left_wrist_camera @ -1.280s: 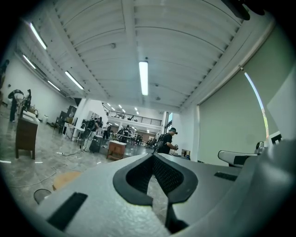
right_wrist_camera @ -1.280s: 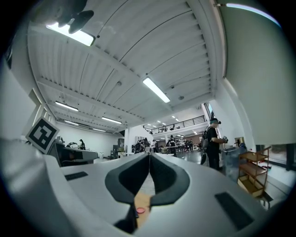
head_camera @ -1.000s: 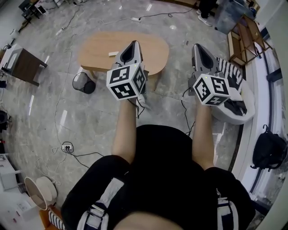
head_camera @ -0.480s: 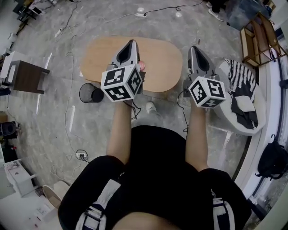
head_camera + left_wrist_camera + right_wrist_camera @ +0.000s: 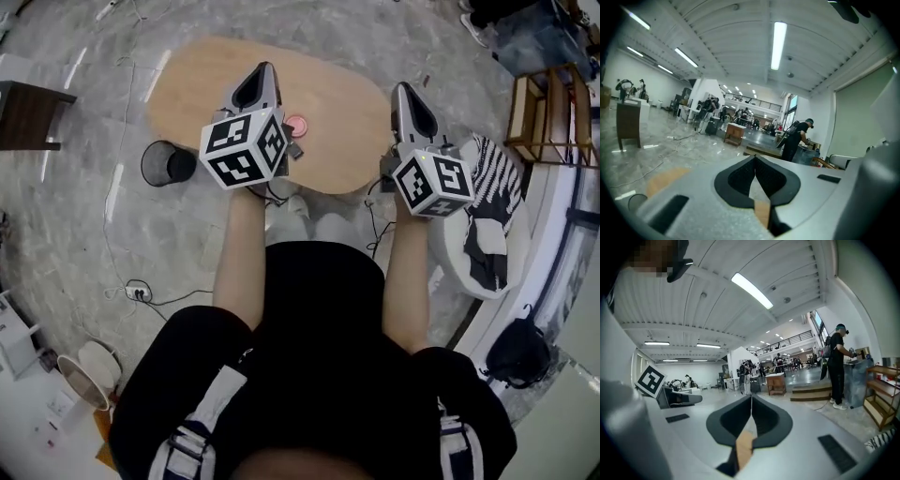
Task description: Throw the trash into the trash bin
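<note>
A small pink round thing (image 5: 296,124) lies on the oval wooden table (image 5: 347,122), just right of my left gripper (image 5: 262,71). A black mesh trash bin (image 5: 167,164) stands on the floor by the table's left end. The left gripper hangs over the table and its jaws meet at the tips with nothing between them (image 5: 754,157). My right gripper (image 5: 401,89) is over the table's right end, shut and empty; its own view (image 5: 751,397) looks level across the hall. Neither gripper view shows the pink thing or the bin.
A white round seat (image 5: 469,267) with a striped cloth (image 5: 487,202) stands right of the table. A black backpack (image 5: 520,352) lies lower right, and a power strip (image 5: 139,292) with cables on the floor at left. A dark side table (image 5: 28,108) stands far left. A person (image 5: 839,366) stands in the hall.
Both grippers have come forward over the table, which now lies closer below them. The pink thing has come into sight beside the left gripper. The bin now lies left of the left gripper's cube.
</note>
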Demonstrator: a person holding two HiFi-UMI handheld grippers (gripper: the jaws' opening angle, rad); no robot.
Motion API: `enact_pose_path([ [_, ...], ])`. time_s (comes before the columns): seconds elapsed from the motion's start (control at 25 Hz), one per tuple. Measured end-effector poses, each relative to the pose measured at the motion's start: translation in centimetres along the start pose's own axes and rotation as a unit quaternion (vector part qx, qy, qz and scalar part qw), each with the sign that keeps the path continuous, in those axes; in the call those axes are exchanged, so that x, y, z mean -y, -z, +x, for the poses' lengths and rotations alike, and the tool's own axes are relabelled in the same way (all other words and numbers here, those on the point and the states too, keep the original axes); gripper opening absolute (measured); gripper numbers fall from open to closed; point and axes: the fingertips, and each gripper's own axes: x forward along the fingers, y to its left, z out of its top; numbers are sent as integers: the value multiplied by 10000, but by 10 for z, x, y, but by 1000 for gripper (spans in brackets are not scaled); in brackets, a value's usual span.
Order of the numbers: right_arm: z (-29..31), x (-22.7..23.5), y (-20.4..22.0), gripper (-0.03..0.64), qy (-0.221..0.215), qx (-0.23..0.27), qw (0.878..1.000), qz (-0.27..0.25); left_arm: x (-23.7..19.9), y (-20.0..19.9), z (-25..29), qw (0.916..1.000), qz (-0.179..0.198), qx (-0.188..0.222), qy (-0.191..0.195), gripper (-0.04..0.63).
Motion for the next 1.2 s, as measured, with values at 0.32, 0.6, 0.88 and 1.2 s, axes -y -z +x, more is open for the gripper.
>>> enact_pose_path([
  [0.32,79,-55,69,12,-796,-964,9922,15,-90,53,1,9931,-564,-522,-885,8],
  [0.6,109,-75,176,12,-1200,-1909,9741,140,-131,144,-9,9766,-1036,-1101,-1527,8],
  [0.88,112,-88,243,12,-1760,-2443,9536,-4,-144,204,-5,9668,-1222,-1210,-1891,8],
  [1.2,122,-104,336,12,-2330,-2991,9253,-11,-162,263,5,9582,-1336,-1368,-2130,8],
])
